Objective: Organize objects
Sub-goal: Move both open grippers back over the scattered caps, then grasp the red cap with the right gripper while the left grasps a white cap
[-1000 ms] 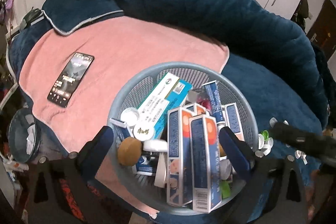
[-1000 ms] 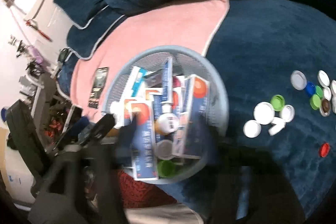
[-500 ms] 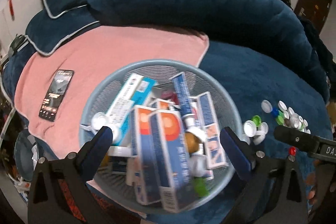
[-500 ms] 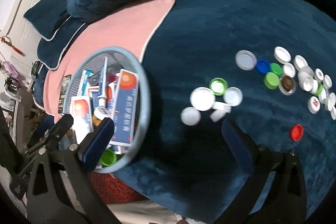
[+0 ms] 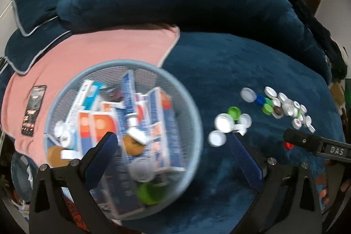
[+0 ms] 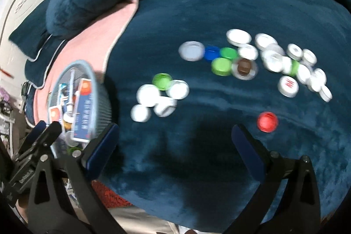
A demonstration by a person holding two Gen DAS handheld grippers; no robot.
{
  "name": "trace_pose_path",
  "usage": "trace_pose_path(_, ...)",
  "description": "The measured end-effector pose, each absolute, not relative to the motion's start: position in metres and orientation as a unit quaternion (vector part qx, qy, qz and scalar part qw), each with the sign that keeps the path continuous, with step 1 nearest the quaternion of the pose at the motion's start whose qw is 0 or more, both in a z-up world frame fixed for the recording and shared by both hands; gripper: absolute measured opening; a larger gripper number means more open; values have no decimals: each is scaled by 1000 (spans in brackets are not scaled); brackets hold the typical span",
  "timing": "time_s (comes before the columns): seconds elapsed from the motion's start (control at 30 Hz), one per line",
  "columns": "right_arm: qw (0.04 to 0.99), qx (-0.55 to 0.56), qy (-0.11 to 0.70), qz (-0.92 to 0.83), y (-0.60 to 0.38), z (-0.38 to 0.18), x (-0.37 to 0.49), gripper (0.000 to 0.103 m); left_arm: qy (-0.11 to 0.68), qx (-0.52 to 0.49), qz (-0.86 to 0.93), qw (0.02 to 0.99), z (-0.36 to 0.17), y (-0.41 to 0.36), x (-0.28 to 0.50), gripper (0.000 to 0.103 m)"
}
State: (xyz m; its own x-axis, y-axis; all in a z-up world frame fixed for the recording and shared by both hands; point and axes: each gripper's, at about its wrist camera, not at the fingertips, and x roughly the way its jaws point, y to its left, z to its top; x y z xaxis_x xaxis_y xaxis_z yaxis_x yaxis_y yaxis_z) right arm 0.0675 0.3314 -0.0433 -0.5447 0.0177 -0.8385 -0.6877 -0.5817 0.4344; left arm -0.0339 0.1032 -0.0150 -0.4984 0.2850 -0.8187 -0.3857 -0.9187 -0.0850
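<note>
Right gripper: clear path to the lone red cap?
Likely yes. The red cap lies alone on the blue blanket, just ahead of the open, empty right gripper; nothing sits between them.

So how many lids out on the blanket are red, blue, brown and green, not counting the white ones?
Red lid: 1
Blue lid: 1
Brown lid: 1
Green lids: 3 clear; one more green edge peeks out among the white lids, too blurred to count.
Total: 6

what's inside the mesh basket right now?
The basket holds upright blue-and-orange boxes, a tube, a few caps, a brown round lid and a green cap. The bottom layer is covered.
</note>
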Motion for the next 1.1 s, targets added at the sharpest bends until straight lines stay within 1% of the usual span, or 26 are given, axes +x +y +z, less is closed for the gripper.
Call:
trace_pose_path(0.33, 294, -420, 442, 737, 384, -85, 151, 103, 106, -471, 836, 260, -38, 187, -7, 102)
trace_pose_path(0.5, 319, -426, 462, 710, 402, -110, 176, 103, 136, -480, 818, 285, -55, 222, 8, 102)
trace_pose_path(0.7, 319, -434, 430, 724, 401, -116, 162, 102, 154, -494, 805, 290, -74, 234, 14, 102)
trace_pose_path(0.77, 316, -434, 414, 735, 398, -113, 151, 94, 157, -498, 802, 289, -79, 231, 13, 102)
trace_pose_path(0.83, 305, -447, 400, 740, 397, -116, 138, 79, 152, -501, 800, 292, -84, 227, 10, 102)
trace_pose_path(0.87, 295, -456, 398, 739, 396, -121, 132, 74, 146, -504, 798, 295, -86, 225, 9, 102)
trace_pose_path(0.9, 288, -470, 394, 735, 395, -127, 125, 59, 138, -506, 797, 299, -88, 224, 7, 102)
trace_pose_path(0.93, 286, -481, 388, 733, 393, -132, 121, 39, 125, -509, 795, 306, -90, 223, 4, 102)
trace_pose_path(0.97, 288, -491, 378, 731, 390, -135, 119, 31, 116, -510, 794, 311, -92, 222, 3, 102)
trace_pose_path(1.0, 298, -493, 365, 732, 389, -135, 120, 31, 107, -510, 794, 315, -93, 222, 0, 102)
trace_pose_path(1.1, 301, -475, 374, 737, 392, -129, 129, 31, 102, -505, 798, 313, -99, 228, -6, 102)
